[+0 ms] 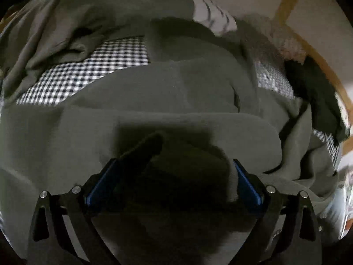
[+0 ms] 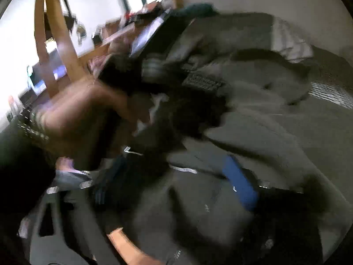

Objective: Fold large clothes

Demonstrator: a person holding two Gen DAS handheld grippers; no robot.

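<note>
A large olive-grey garment [image 1: 176, 92] lies rumpled in broad folds over a black-and-white checked sheet [image 1: 88, 70]. My left gripper [image 1: 174, 176] hangs just above a fold of it, open, blue pads [image 1: 101, 181] wide apart, nothing pinched; a ridge of cloth rises beside the right pad. The right wrist view is blurred. There my right gripper [image 2: 174, 183] stands open over the same garment [image 2: 275, 132], with one blue pad [image 2: 240, 185] clear to see. A person's hand [image 2: 83, 121] with a beaded bracelet is at the left of that view.
A black garment [image 1: 317, 101], a striped cloth [image 1: 211, 15] and a pinkish fluffy piece [image 1: 293, 48] lie at the sheet's far right. A wooden frame [image 1: 289, 6] runs behind them. Wooden posts [image 2: 59, 33] and a cluttered desk [image 2: 143, 15] stand at the back.
</note>
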